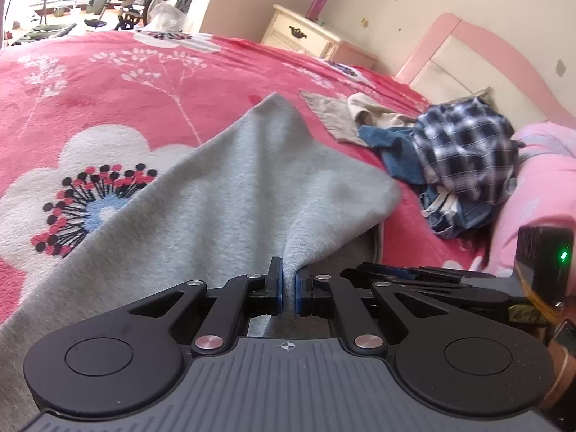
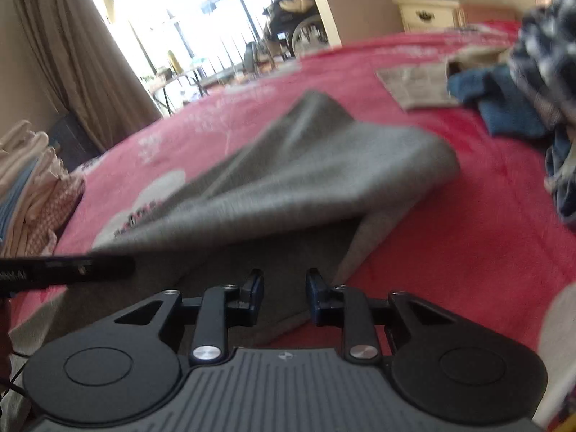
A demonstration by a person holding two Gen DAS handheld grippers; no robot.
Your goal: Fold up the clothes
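Grey cloth [image 1: 230, 194] lay on the pink bed [image 1: 108, 82]. The left gripper [image 1: 287, 280] pinched its fold at six o'clock. The right gripper [image 2: 283, 288] stood spread, holding nothing.

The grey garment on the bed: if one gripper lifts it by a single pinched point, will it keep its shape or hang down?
Probably hang. The grey garment already forms a tent-like peak where the left gripper pinches it, so it looks soft and floppy. The knit looks thick, so it may drag on the fleecy pink blanket rather than slide easily.
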